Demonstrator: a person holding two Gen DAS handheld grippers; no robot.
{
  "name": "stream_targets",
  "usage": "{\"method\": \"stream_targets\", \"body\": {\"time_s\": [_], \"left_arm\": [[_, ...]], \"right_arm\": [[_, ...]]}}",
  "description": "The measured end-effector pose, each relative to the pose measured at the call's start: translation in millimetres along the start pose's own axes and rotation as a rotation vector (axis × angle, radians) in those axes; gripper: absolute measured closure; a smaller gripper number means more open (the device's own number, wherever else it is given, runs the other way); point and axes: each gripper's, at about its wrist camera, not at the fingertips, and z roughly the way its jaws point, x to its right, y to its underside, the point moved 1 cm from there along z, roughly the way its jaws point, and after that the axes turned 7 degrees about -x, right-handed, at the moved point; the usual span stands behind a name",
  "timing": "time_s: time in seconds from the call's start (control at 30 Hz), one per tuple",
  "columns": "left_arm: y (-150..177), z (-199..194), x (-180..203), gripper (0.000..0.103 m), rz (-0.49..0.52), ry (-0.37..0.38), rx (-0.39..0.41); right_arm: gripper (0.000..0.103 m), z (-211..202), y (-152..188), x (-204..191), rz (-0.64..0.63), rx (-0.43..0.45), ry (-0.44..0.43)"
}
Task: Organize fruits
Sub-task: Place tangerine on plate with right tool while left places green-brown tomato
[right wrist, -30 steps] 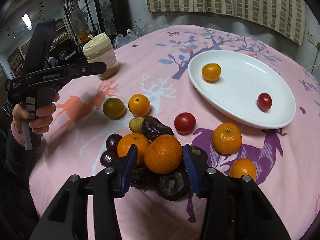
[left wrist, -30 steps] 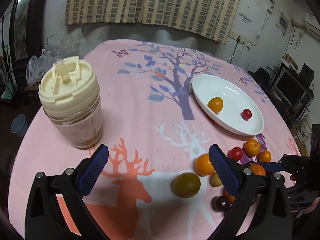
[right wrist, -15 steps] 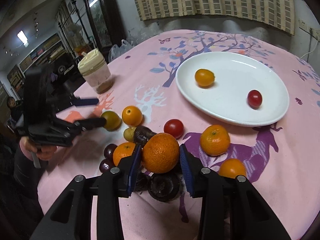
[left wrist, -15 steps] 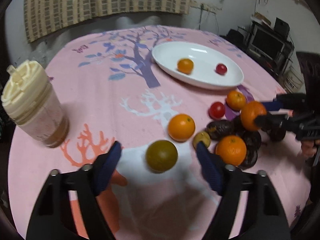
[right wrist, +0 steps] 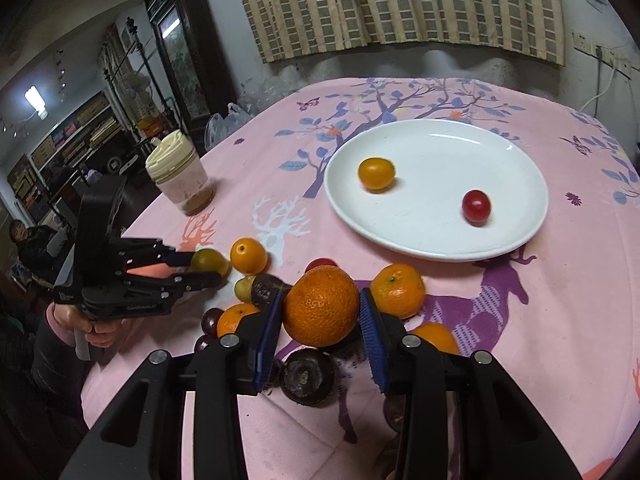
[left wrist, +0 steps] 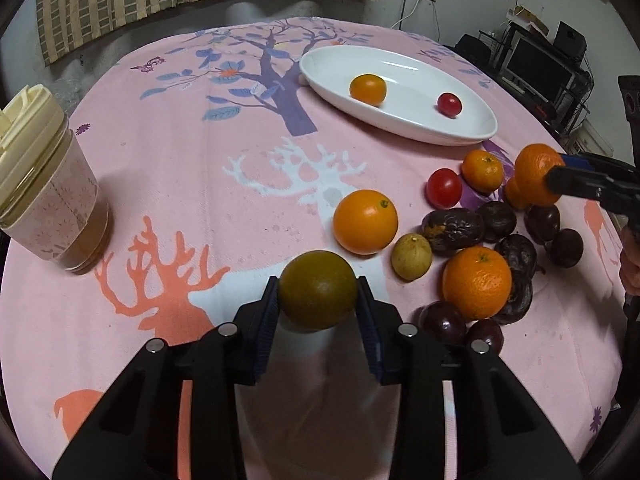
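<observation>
My left gripper [left wrist: 318, 312] is shut on a dull green-brown round fruit [left wrist: 317, 295], which sits on or just over the pink cloth. My right gripper [right wrist: 320, 320] is shut on a large orange [right wrist: 321, 306] and holds it above the fruit pile; it also shows in the left wrist view [left wrist: 534, 174]. A white oval plate [right wrist: 500, 152] holds a small orange fruit [right wrist: 376, 174] and a red tomato [right wrist: 476, 205]. Loose oranges [left wrist: 365, 222], a tomato [left wrist: 444, 188], a small yellow fruit [left wrist: 412, 257] and dark wrinkled fruits [left wrist: 452, 230] lie between the grippers.
A cream-lidded jar [left wrist: 44, 196] stands at the left of the round table with its pink printed cloth [left wrist: 224, 152]. Curtain and wall lie behind; shelves and electronics stand off the table's right side.
My left gripper swung right, moved up to the green-brown fruit and shut on it. My right gripper shut on the large orange and lifted it off the pile.
</observation>
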Motion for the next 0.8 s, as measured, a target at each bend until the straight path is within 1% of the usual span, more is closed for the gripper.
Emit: {"method": "stream_targets", "body": {"time_s": [0.07, 0.1, 0.17, 0.23, 0.3, 0.37, 0.4, 0.5, 0.57, 0.7, 0.73, 0.77, 0.8], "left_arm": [[-5, -8, 1, 0.066, -0.005, 0.008, 0.017], [-11, -16, 4, 0.066, 0.004, 0.017, 0.033], [-28, -27, 11, 0.066, 0.025, 0.02, 0.063], [-55, -35, 24, 0.066, 0.063, 0.032, 0.098], [-81, -34, 39, 0.066, 0.094, 0.069, 0.105], [-108, -24, 56, 0.066, 0.118, 0.111, 0.092], [-122, -16, 66, 0.066, 0.135, 0.112, 0.082], [-149, 14, 90, 0.066, 0.186, 0.072, 0.041], [-161, 35, 96, 0.066, 0.196, 0.048, 0.01], [-174, 64, 96, 0.065, 0.164, 0.039, -0.039], [-175, 65, 95, 0.055, 0.151, 0.031, -0.039], [-176, 63, 94, 0.047, 0.143, 0.019, -0.025], [-175, 54, 94, 0.032, 0.139, -0.001, 0.013]], "right_arm": [[0.064, -6, -5, 11, 0.037, 0.024, 0.002], [0.064, -7, -8, 17, 0.054, 0.032, 0.002], [0.064, -9, -19, 33, 0.094, 0.051, 0.031], [0.064, -5, -31, 51, 0.124, 0.063, 0.081], [0.064, 5, -46, 73, 0.166, 0.063, 0.117], [0.064, 17, -55, 91, 0.205, 0.054, 0.137], [0.064, 22, -58, 98, 0.219, 0.05, 0.142], [0.064, 36, -61, 113, 0.244, 0.041, 0.149], [0.064, 40, -62, 117, 0.244, 0.036, 0.154], [0.062, 43, -62, 119, 0.228, 0.05, 0.148], [0.061, 43, -61, 118, 0.22, 0.054, 0.149], [0.05, 42, -61, 116, 0.209, 0.055, 0.152], [0.041, 38, -60, 112, 0.205, 0.066, 0.147]]}}
